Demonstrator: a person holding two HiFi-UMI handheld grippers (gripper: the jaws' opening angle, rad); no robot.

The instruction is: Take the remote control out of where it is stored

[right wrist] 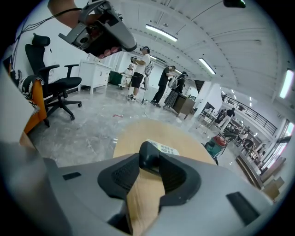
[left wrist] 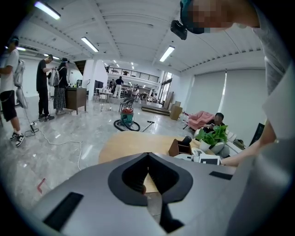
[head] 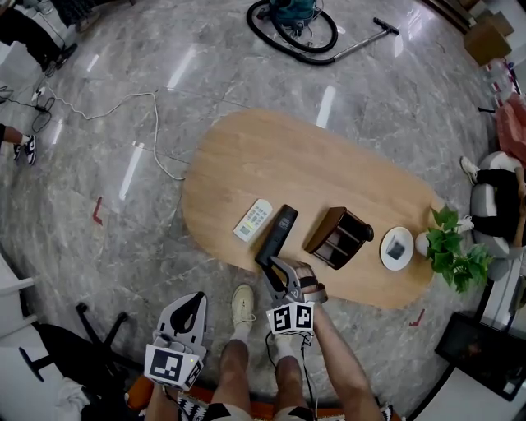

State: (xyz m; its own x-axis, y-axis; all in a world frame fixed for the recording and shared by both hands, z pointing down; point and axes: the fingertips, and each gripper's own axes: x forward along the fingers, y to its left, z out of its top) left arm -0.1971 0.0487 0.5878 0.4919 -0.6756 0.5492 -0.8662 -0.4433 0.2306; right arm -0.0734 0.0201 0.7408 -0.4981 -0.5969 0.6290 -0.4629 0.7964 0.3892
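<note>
A long black remote control (head: 278, 233) lies flat on the oval wooden table (head: 246, 156), beside a white remote (head: 253, 219). My right gripper (head: 274, 264) is at the black remote's near end. In the right gripper view that end (right wrist: 148, 157) sits between the fingertips, and the gripper (right wrist: 150, 162) is open, its pads close beside the remote. A brown compartmented holder (head: 339, 237) stands just right of the remote. My left gripper (head: 194, 304) hangs shut over the floor in front of the table, its tips (left wrist: 147, 156) meeting with nothing between them.
A round white dish (head: 397, 248) and a potted plant (head: 450, 251) sit at the table's right end. A vacuum cleaner (head: 296, 20) and hose lie beyond the table. A cable (head: 123, 103) runs across the floor. An office chair (right wrist: 50, 87) stands behind me, and people stand far off.
</note>
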